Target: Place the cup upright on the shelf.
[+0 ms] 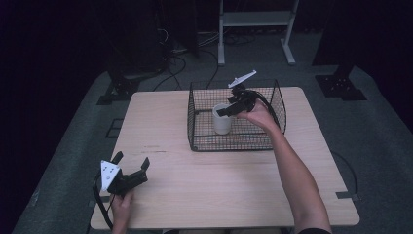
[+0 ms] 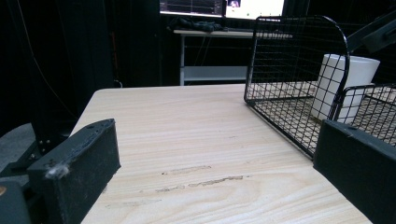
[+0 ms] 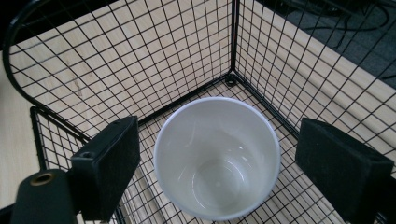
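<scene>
The right gripper (image 3: 219, 163) hangs over the cup with its fingers (image 3: 107, 163) spread wide, one flat black pad on each side of the rim and neither touching it; the pads are blocky, matte and slightly rough, with squared edges; in the high view this right gripper (image 1: 229, 110) sits at the cup's top edge, held by a bare forearm that reaches across from the near right.

The white cup (image 3: 217, 156) stands upright on the basket floor, toward the corner where two mesh walls meet; it is round and handleless, smooth and glossy inside with small highlights on the bottom, its wall tapering a little toward the base; nothing lies in it; in the left gripper view the cup (image 2: 345, 86) looks plain and matte white behind the wires.

The wire basket (image 1: 195, 117) is a black open-topped box of thin square-grid mesh with a thicker rod frame and rounded upper corners; it rests on the far right part of the surface (image 1: 219, 185), a pale wood-grain top with rounded corners and a few scuffed streaks near its middle.

The left gripper (image 1: 130, 163) rests at the near left corner, well apart from the basket; its fingers (image 2: 84, 158) stand wide apart with only bare wood between them; a bit of grey fluff clings to the left pad's corner.
</scene>
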Available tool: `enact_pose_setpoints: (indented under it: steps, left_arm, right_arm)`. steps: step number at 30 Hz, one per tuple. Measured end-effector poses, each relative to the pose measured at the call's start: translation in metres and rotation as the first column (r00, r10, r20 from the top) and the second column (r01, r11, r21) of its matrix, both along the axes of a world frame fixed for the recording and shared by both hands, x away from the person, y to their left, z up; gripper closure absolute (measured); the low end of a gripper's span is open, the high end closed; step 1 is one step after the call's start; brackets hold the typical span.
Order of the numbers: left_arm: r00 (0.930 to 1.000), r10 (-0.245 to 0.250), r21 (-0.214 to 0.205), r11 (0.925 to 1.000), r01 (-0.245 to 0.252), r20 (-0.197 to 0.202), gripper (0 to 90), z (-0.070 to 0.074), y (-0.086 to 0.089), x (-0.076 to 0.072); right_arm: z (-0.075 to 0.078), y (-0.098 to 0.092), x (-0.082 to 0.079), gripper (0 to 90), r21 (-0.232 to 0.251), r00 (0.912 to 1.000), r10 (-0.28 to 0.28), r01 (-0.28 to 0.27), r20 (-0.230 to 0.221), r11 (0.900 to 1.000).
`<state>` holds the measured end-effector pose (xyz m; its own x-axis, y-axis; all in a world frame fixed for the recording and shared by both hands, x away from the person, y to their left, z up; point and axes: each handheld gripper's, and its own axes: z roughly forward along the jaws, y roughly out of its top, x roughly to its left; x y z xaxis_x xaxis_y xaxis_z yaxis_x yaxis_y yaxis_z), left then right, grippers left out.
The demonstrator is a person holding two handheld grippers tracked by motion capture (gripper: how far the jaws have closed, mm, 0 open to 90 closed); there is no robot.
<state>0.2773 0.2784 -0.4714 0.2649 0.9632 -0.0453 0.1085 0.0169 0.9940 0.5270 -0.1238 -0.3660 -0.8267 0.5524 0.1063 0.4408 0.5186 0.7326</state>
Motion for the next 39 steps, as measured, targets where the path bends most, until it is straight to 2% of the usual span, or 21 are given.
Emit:
enact_pose_setpoints:
  steps: [7, 10, 14, 18, 33, 39]
  left_arm:
    - [1.0000, 0.004, -0.001, 1.0000, -0.004, -0.001, 0.0, 0.000, 0.001, 0.000]
    - [1.0000, 0.003, -0.002, 1.0000, -0.003, -0.001, 0.0, 0.000, 0.001, 0.000]
    - [1.0000, 0.002, -0.003, 1.0000, -0.002, 0.000, 0.0, 0.000, 0.001, 0.000]
    - [1.0000, -0.002, 0.000, 1.0000, 0.002, 0.001, 0.0, 0.000, 0.001, 0.000]
    - [1.0000, 0.001, 0.002, 1.0000, -0.001, 0.001, 0.0, 0.000, 0.001, -0.001]
    - [1.0000, 0.005, 0.000, 1.0000, -0.005, 0.000, 0.0, 0.000, 0.001, 0.000]
  right_arm:
    - [0.005, -0.007, -0.005, 13.2, 0.009, 0.9999, -0.004, 0.004, 0.015, 1.0000]
    - [0.007, -0.014, -0.008, 13.2, 0.044, 0.9998, -0.010, 0.010, 0.015, 0.9990]
    - [0.010, -0.020, -0.012, 13.2, 0.054, 0.9998, -0.018, 0.018, 0.001, 0.9984]
    - [0.015, -0.022, -0.018, 13.2, 0.071, 0.9996, -0.024, 0.023, 0.015, 0.9972]
    - [0.024, -0.034, -0.037, 13.5, 0.089, 0.9995, -0.006, 0.003, 0.032, 0.9960]
    - [0.018, -0.038, -0.044, 13.6, 0.083, 0.9995, 0.003, -0.005, 0.031, 0.9965]
